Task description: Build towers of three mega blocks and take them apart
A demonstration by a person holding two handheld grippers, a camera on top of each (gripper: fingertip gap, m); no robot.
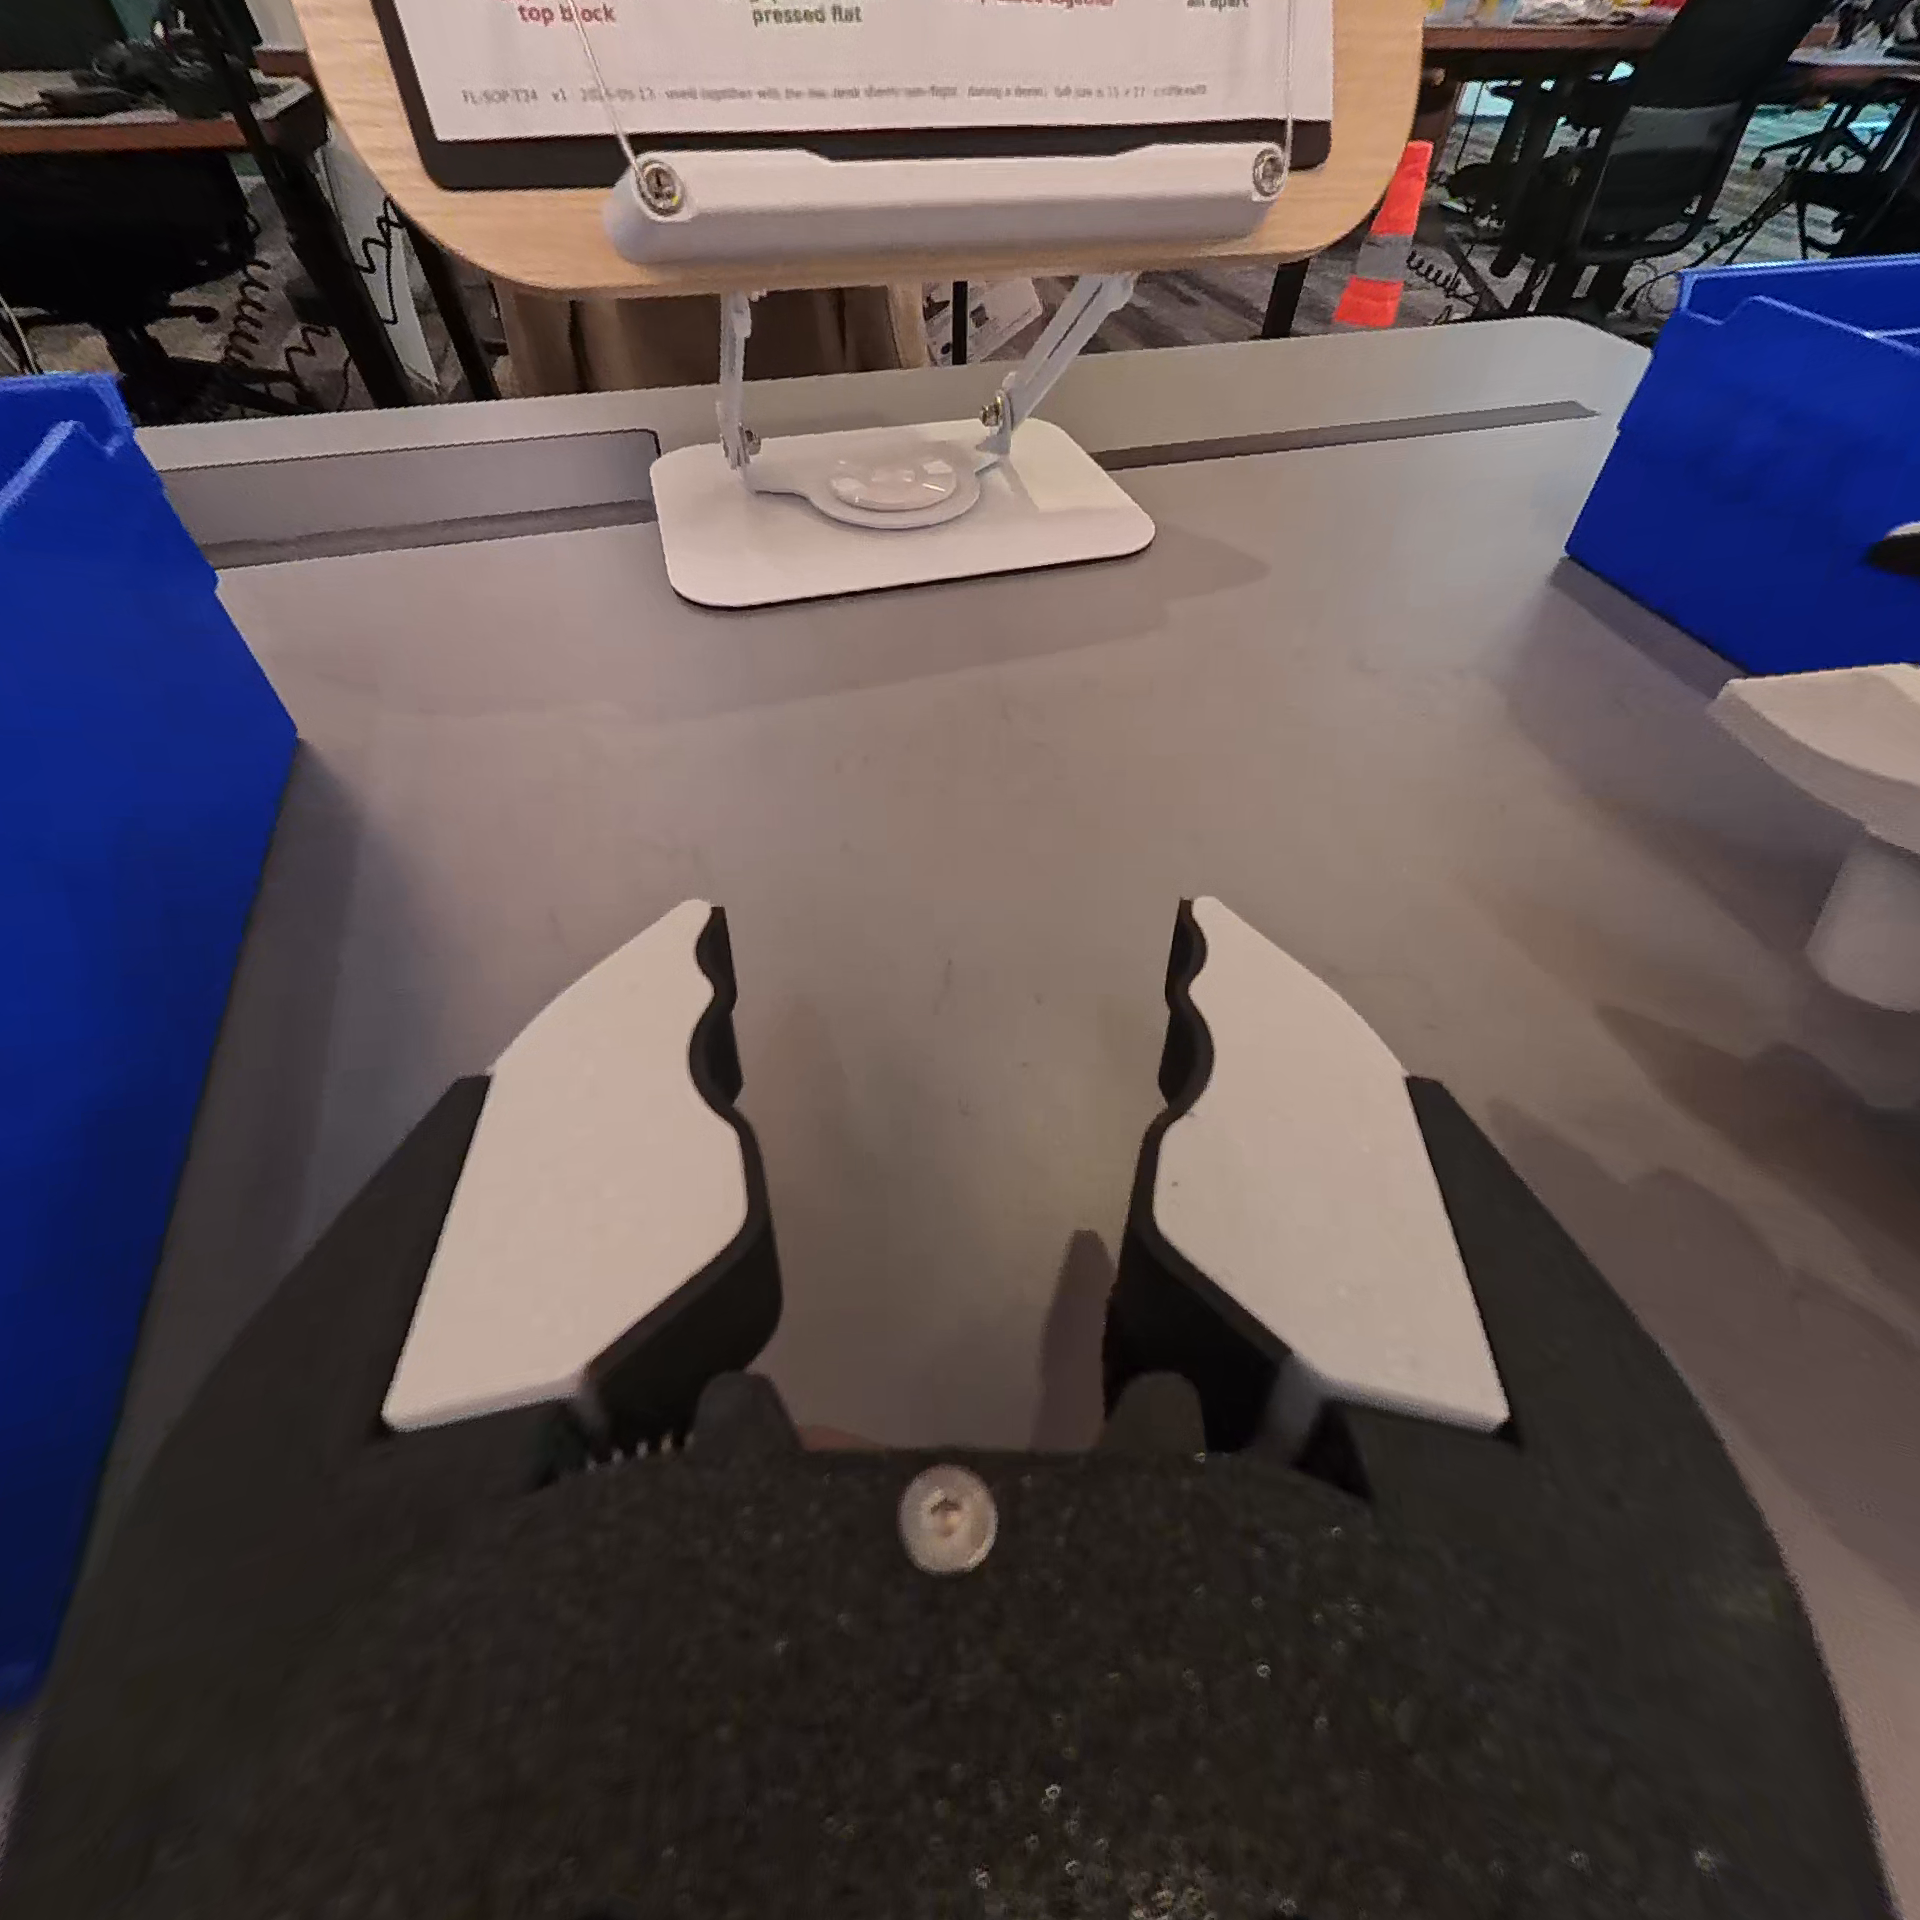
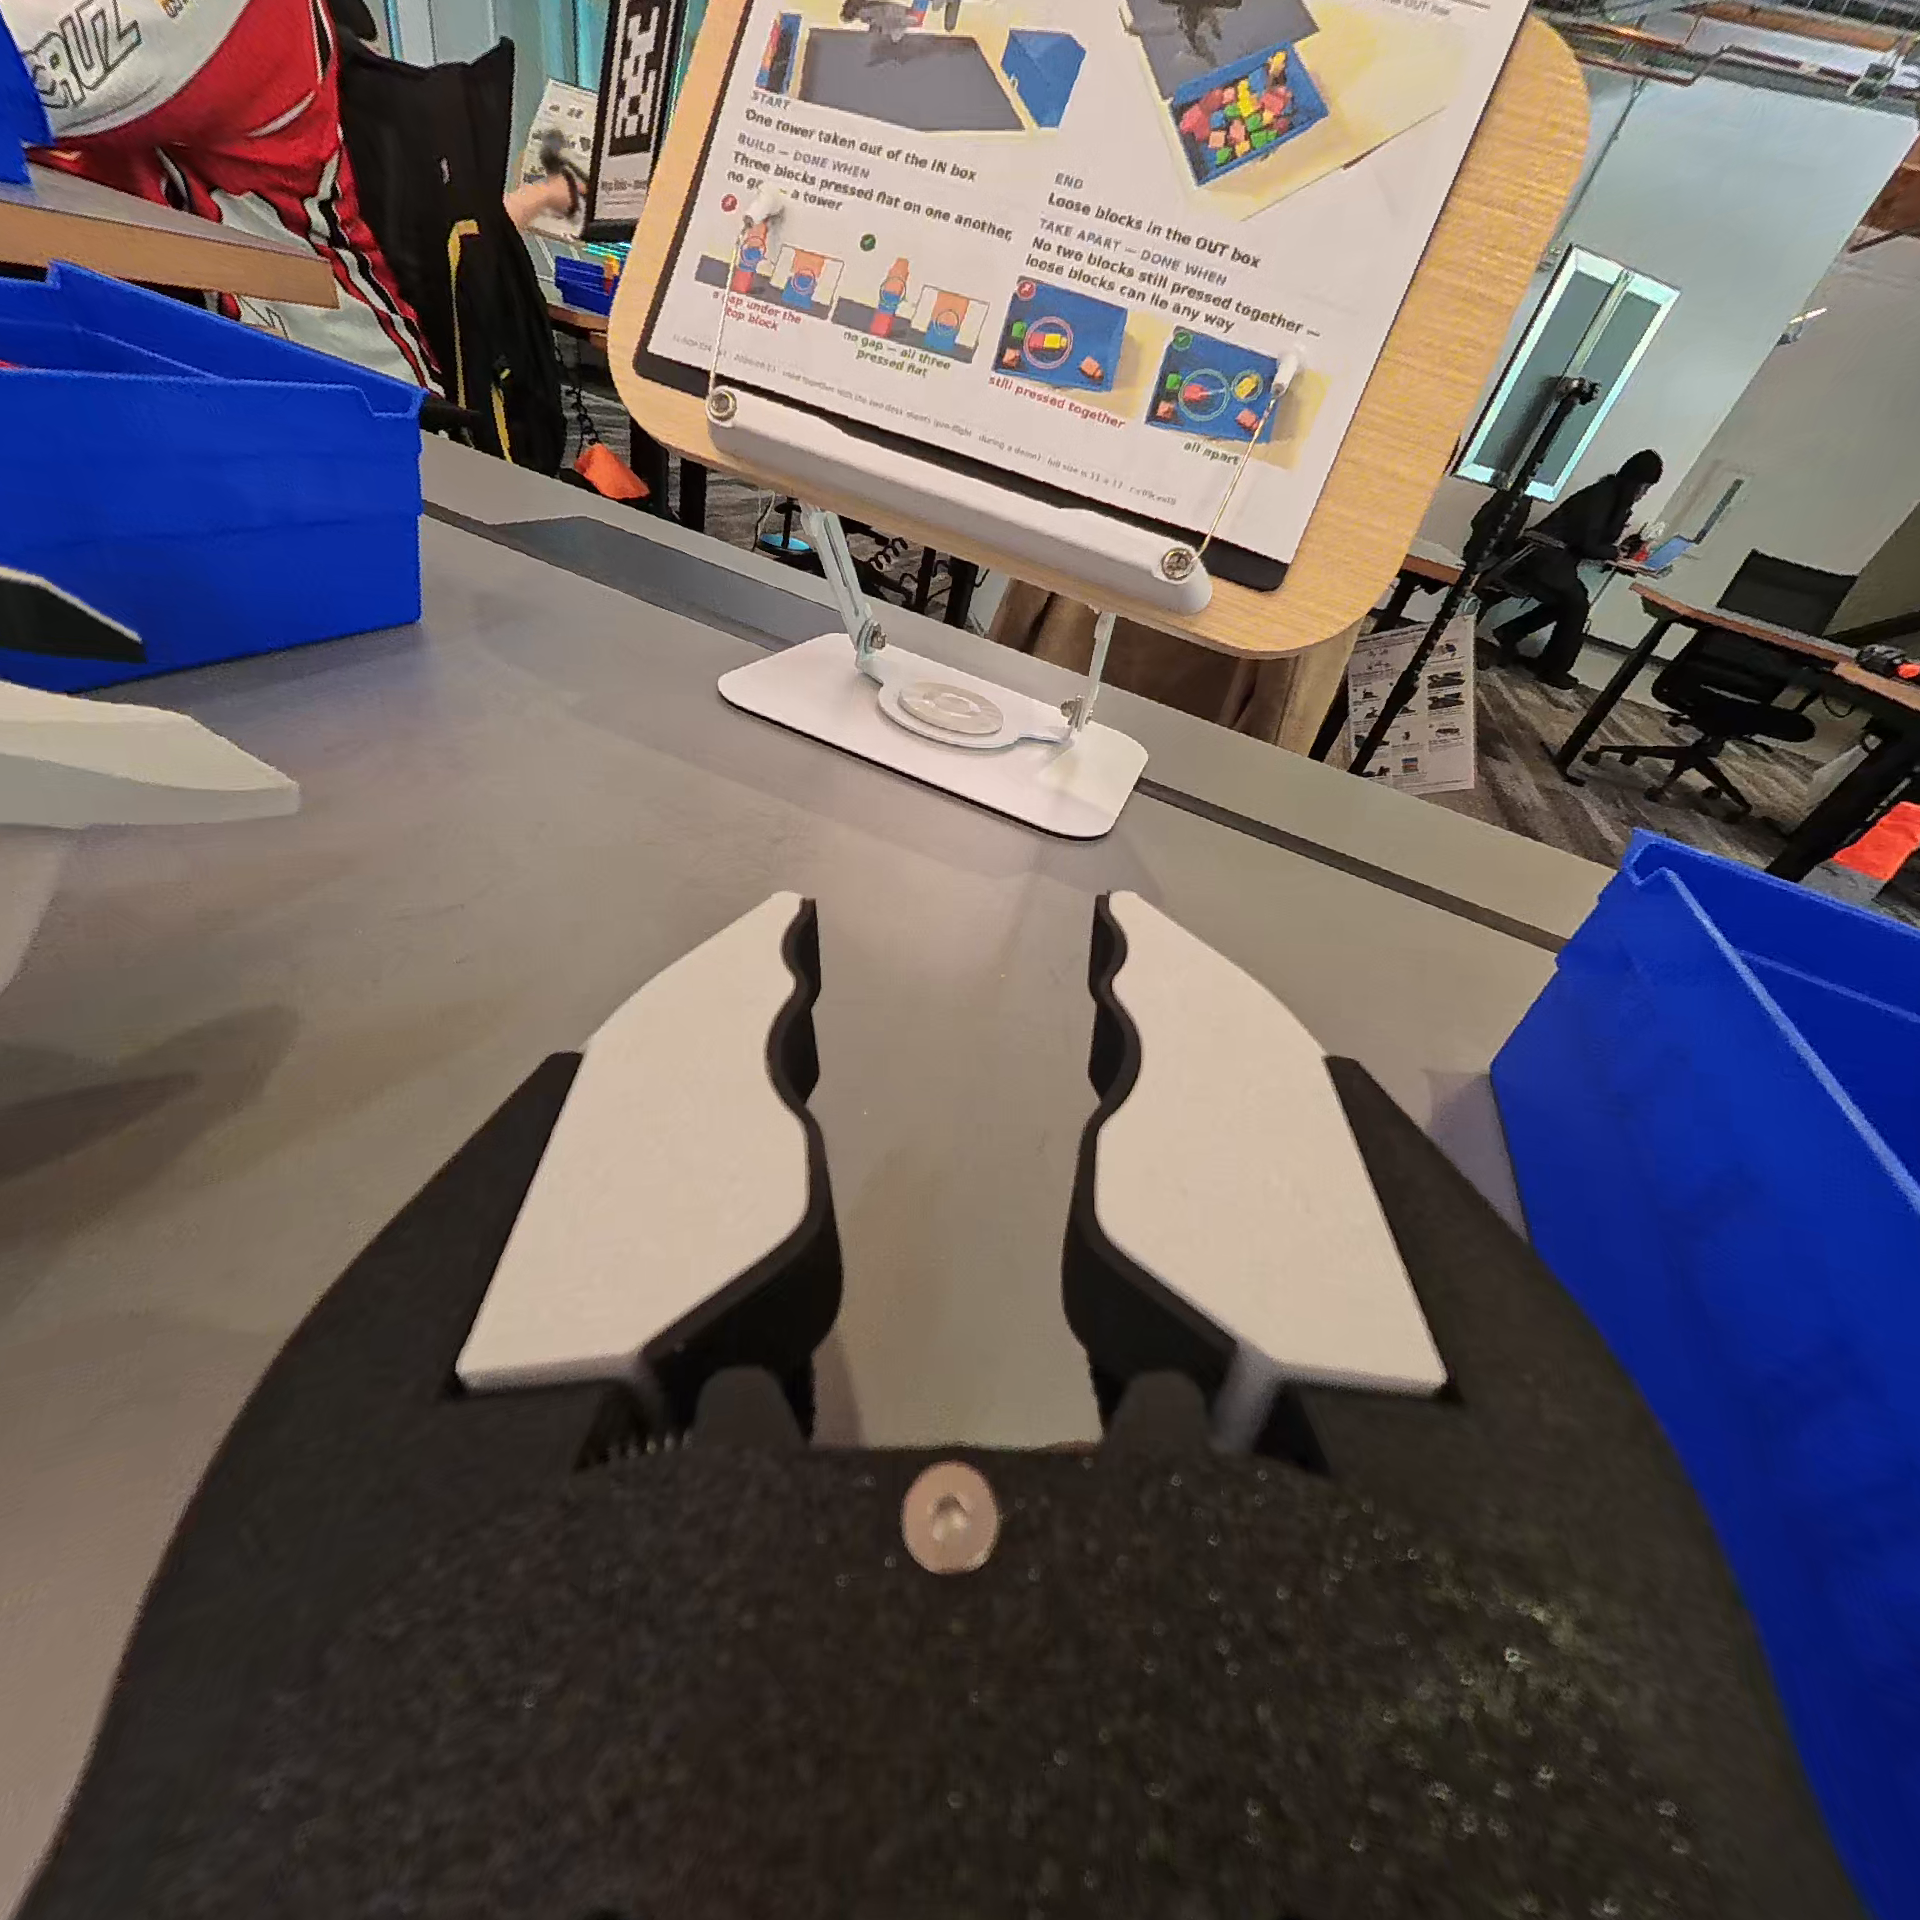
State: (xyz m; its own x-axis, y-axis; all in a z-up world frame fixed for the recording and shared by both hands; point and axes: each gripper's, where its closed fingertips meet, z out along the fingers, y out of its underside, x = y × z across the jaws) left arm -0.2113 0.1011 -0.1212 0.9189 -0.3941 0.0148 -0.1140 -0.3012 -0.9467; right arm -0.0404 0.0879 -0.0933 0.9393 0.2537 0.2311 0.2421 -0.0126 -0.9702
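1. On the grey table (image 1: 935, 790): left gripper (image 1: 951, 914), jaws spread wide, nothing between the pads; only bare tabletop shows there.
2. Right gripper (image 2: 954, 909), jaws parted less widely, likewise holding nothing.
3. White stand base (image 2: 935, 727) at the far edge, carrying a wooden board (image 2: 1455, 416) with a printed instruction sheet (image 2: 1039, 260).
4. Blue bin (image 1: 125, 831) at left; blue bin (image 2: 1745, 1195) at right.
5. Mega blocks: none visible in either view; bin contents cannot be seen.

From my remote post: both blue bins (image 1: 114, 935) (image 2: 1745, 1247) cut by frame edges, insides hidden; instruction sheet (image 1: 862, 62) cropped above; other tongs (image 1: 1839, 758) only partly visible.
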